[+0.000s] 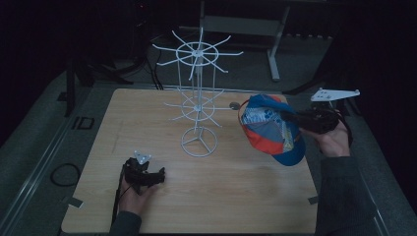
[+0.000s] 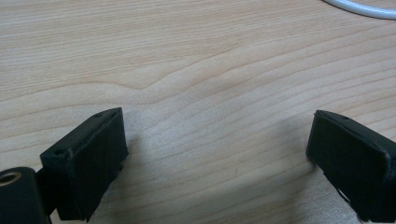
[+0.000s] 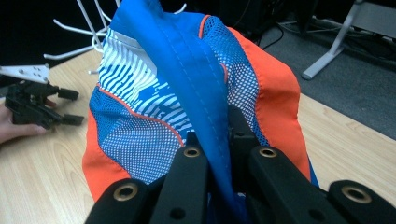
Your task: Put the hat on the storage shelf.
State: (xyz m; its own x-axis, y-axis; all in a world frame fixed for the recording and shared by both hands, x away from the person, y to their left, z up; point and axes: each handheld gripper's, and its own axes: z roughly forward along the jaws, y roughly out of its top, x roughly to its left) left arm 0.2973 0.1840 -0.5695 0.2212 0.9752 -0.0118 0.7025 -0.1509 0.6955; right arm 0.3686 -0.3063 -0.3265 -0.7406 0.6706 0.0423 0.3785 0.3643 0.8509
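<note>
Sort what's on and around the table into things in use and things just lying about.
In use:
- cap, clamped by its brim in the right gripper
- white wire rack, probably where it goes

Lying about:
- left gripper, open, resting on the table
- small grey disc behind the rack

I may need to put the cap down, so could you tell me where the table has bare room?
Bare wood lies between the wire rack's base ring, the left gripper and the table's near edge, below the cap. The far middle is crowded.
</note>
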